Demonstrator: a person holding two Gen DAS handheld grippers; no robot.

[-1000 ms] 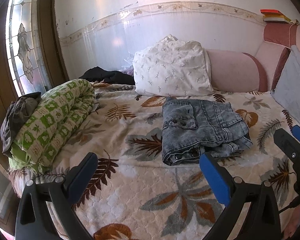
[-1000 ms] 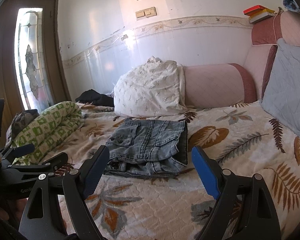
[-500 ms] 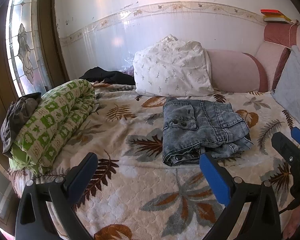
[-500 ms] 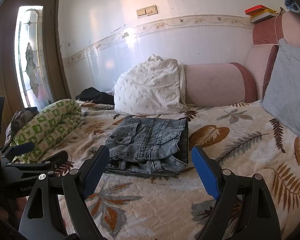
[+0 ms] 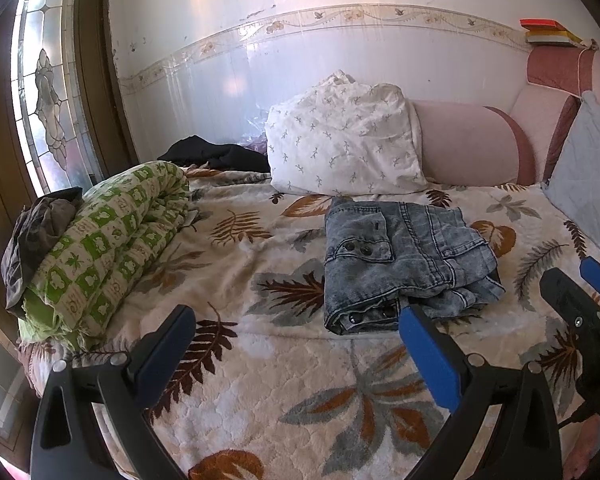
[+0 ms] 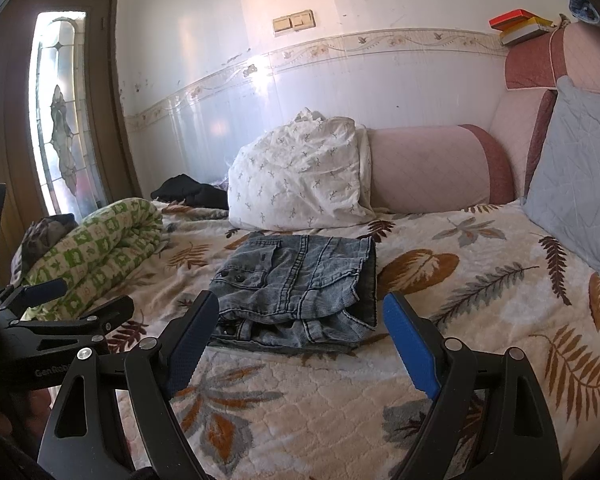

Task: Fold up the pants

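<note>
While both the left gripper [image 5: 296, 354] and right gripper [image 6: 300, 334] hover released and empty, the grey jeans [image 5: 403, 268] lie folded mid-bed on the leaf-print blanket [image 5: 300, 392], apparently finished.

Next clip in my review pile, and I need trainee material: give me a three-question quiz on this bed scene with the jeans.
1. True or false: the grey jeans lie folded on the leaf-print bedspread.
2. What lies behind the jeans, against the wall? A) white patterned pillow B) laundry basket C) suitcase
3. Fill in: the left gripper and right gripper are both ____, holding nothing.

Key: 1 true; 2 A; 3 open.
</note>
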